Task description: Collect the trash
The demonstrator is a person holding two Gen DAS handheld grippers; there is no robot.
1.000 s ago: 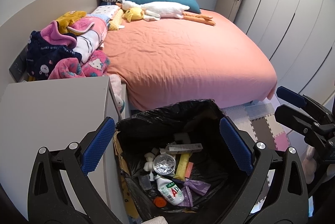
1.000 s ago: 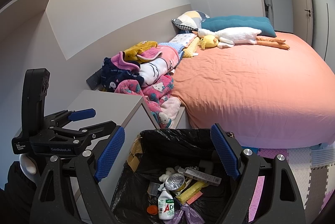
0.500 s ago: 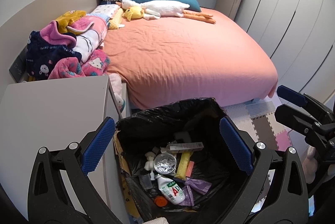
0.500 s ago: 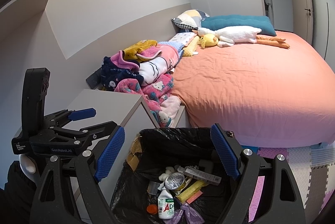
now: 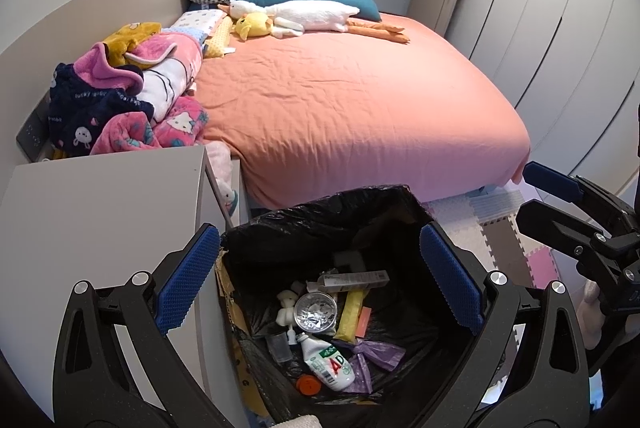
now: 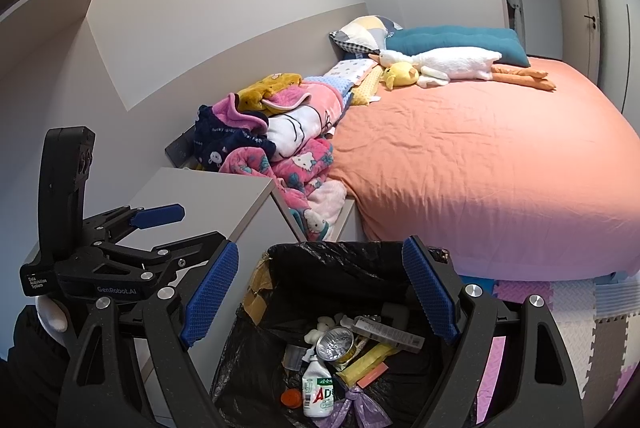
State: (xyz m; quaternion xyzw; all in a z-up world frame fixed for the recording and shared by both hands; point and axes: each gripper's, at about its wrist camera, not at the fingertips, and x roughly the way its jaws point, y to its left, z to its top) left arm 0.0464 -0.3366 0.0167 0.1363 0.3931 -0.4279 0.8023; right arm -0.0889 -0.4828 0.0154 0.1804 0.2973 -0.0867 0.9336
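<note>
Trash (image 5: 328, 324): left wrist view — lies loose at the bottom of the bin, at 6 o'clock in the picture.
Bin (image 5: 280, 228): black-lined, beside a grey cabinet (image 5: 100, 211) at 9 o'clock and at the foot of the bed (image 5: 352, 107), which fills 12 o'clock.
Bottle (image 5: 328, 364): white, red letters on its label, on its side; an orange cap (image 5: 308, 384) lies just beside it at 7 o'clock, a purple wrapper (image 5: 376, 356) at 3 o'clock.
Foil cup (image 5: 315, 311): round, just above the bottle; a yellow packet (image 5: 352, 316) lies at its 3 o'clock.
Left gripper (image 5: 316, 286): tongs spread wide over the bin, nothing between the blue pads.
Right gripper (image 5: 536, 199): seen at 3 o'clock, jaws apart, empty.

Trash (image 6: 344, 356): right wrist view — same heap in the bin (image 6: 320, 260), at 6 o'clock.
Bottle (image 6: 318, 390): label up, the cap (image 6: 291, 398) at its 9 o'clock.
Right gripper (image 6: 320, 294): tongs wide apart above the bin, holding nothing.
Left gripper (image 6: 168, 228): at 9 o'clock over the cabinet (image 6: 208, 199), jaws parted, empty.
Bed (image 6: 480, 155): at 2 o'clock, clothes (image 6: 272, 135) piled on its near corner.
</note>
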